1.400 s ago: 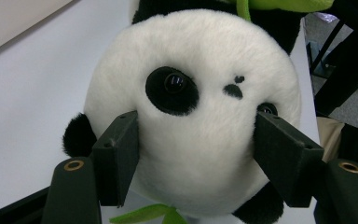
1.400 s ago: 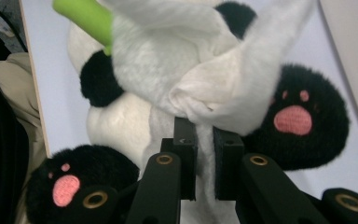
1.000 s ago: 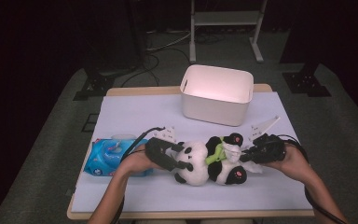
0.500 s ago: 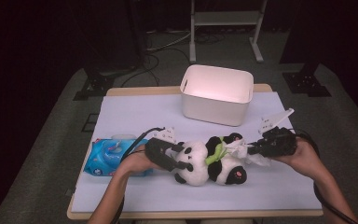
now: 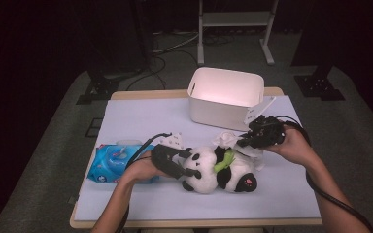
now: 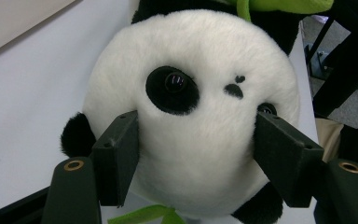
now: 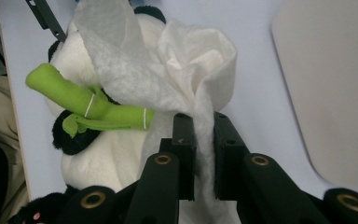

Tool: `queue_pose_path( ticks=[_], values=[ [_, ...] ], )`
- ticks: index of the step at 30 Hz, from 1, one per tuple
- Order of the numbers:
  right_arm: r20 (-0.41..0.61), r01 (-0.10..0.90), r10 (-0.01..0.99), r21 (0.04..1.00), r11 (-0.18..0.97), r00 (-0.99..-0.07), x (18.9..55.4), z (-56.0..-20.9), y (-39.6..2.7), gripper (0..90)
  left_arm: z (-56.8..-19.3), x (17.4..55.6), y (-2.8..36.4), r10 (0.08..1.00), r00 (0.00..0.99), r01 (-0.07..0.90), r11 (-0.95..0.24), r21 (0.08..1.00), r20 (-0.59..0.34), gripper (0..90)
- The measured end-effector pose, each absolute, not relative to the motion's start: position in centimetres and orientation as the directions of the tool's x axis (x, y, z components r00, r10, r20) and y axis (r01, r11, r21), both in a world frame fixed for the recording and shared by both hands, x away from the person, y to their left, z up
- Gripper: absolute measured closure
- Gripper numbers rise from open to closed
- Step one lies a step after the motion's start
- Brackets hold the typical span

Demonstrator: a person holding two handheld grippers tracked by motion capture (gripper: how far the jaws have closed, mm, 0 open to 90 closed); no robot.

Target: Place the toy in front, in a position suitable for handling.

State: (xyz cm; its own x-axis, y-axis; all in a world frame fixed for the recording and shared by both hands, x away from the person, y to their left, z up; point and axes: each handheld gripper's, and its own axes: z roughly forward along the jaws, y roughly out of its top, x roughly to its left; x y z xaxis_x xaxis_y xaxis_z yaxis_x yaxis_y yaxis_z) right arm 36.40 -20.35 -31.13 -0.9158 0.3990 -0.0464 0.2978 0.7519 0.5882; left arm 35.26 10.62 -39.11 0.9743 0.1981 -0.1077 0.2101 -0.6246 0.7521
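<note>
Right hand-held gripper [image 5: 245,141] has lifted off the panda [image 5: 218,171] toward the bin [image 5: 225,99], jaws pinching a white wipe [image 7: 168,79] hanging over the toy. Left hand-held gripper [image 6: 193,154] clamps the panda's head. Panda lies on the tabletop [image 5: 141,116], wipes pack [image 5: 111,162] at left.

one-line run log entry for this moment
left gripper: shut on panda toy's head | right gripper: shut on white wipe, above panda | white bin: behind | wipes pack: at left
</note>
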Motion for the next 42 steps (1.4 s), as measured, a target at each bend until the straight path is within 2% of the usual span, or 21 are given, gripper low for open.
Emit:
queue_pose_path(
  ticks=[13,25,36,42],
  values=[
    [0.007,0.341,0.428,0.617,0.71,-0.904,34.7,-32.8,-24.1,81.4,-39.2,35.5,10.7,0.209,0.971,0.224,-0.618,0.754,-0.117,33.0],
    [0.057,0.357,0.398,0.571,0.739,-0.916,33.6,-35.9,-23.9,81.1,-39.3,35.7,10.8,0.217,0.968,0.234,-0.612,0.755,-0.125,32.5],
    [0.073,0.378,0.41,0.555,0.741,-0.909,31.8,-36.8,-25.4,81.0,-39.4,36.0,10.8,0.246,0.958,0.268,-0.596,0.757,-0.145,31.8],
    [0.073,0.354,0.389,0.591,0.725,-0.919,31.5,-35.8,-25.4,81.0,-39.5,36.2,10.8,0.269,0.951,0.29,-0.587,0.756,-0.155,31.4]
  ],
)
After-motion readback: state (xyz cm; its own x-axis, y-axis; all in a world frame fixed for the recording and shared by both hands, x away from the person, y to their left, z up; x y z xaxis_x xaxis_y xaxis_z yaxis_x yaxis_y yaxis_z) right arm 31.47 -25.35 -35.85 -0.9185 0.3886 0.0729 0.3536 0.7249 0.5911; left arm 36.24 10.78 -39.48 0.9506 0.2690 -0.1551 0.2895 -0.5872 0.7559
